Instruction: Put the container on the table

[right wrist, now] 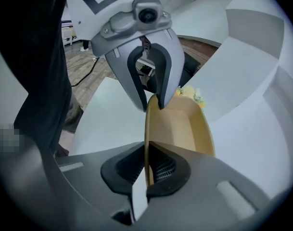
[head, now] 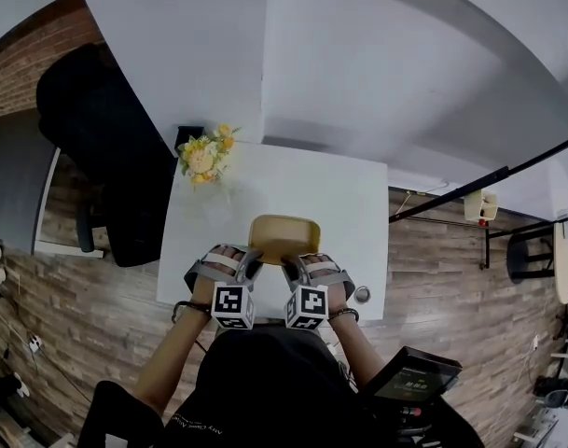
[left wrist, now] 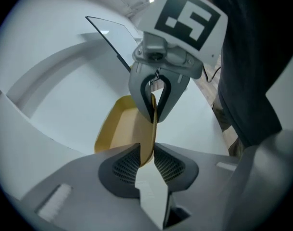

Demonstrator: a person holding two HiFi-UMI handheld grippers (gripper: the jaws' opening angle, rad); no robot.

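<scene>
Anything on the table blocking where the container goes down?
Nothing visible. The container is over bare table; the flowers at the far left corner and a small round thing at the near right edge lie clear of it.

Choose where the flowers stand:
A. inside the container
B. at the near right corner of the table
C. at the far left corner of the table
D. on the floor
C: in the head view the flowers stand at the far left corner of the table, beyond the container.
</scene>
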